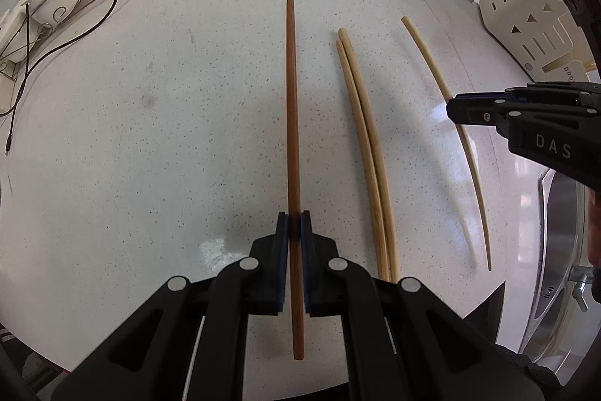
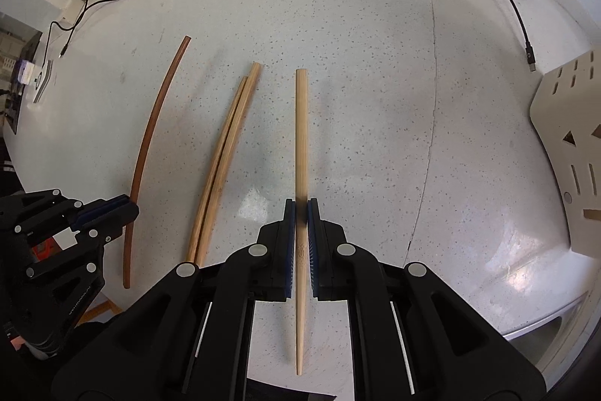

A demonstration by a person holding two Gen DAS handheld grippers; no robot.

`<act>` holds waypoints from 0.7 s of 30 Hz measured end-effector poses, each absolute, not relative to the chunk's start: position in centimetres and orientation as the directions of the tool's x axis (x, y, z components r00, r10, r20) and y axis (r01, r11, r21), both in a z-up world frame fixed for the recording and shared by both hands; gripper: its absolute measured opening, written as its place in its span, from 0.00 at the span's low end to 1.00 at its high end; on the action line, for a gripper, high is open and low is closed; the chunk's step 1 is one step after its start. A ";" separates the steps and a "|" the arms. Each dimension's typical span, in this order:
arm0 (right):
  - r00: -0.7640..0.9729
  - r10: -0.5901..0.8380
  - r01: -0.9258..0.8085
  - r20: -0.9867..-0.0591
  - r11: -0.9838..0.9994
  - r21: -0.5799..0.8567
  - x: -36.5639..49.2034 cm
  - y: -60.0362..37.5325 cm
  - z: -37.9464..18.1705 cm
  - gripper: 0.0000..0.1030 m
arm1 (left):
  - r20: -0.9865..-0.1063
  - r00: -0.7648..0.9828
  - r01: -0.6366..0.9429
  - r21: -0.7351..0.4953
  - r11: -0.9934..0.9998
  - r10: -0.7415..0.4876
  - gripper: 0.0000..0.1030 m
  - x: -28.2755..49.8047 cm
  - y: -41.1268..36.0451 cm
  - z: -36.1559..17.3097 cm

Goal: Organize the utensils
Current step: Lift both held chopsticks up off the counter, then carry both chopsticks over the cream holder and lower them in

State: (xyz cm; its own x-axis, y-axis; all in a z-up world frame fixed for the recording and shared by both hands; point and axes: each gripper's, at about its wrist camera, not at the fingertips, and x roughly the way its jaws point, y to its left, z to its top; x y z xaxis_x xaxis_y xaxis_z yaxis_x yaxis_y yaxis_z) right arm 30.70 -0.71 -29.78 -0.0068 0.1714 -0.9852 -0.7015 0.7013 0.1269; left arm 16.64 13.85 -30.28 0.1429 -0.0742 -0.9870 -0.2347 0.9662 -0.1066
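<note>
Over the counter (image 1: pixel 150 145), each tool (image 1: pixel 295 224) (image 2: pixel 300 209) pinches one chopstick (image 1: pixel 292 108) (image 2: pixel 301 130).

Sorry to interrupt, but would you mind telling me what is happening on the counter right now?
A person is sorting chopsticks with a handheld gripper in each hand. The left gripper is shut on a dark brown chopstick, and the right gripper is shut on a pale chopstick. A pair of bamboo chopsticks lies loose between them on the speckled white counter.
</note>
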 end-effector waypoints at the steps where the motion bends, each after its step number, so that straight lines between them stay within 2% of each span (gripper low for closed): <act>1: 0.001 0.181 -0.697 -0.984 0.705 0.129 30.7 -0.9 -29.6 0.06 | -0.984 0.157 -0.232 -0.116 0.966 -0.080 0.06 16.6 13.9 -30.0; 14: 0.145 0.303 -0.622 -0.942 0.768 0.151 31.0 -4.2 -23.5 0.06 | -0.941 0.313 -0.206 -0.199 0.958 -0.128 0.06 17.4 13.9 -26.3; 21: 0.272 0.368 -0.553 -0.889 0.816 0.169 31.9 -7.1 -19.9 0.06 | -0.872 0.470 -0.144 -0.230 0.962 -0.138 0.06 19.5 11.4 -23.3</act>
State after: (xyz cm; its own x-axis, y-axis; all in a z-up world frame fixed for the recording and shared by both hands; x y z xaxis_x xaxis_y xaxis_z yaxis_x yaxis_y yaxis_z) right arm 31.87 -7.10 -19.90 0.2722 0.3683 -0.8890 -0.5533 0.8157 0.1685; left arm 19.50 11.42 -23.33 0.4696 -0.1377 -0.8721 -0.1443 0.9625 -0.2297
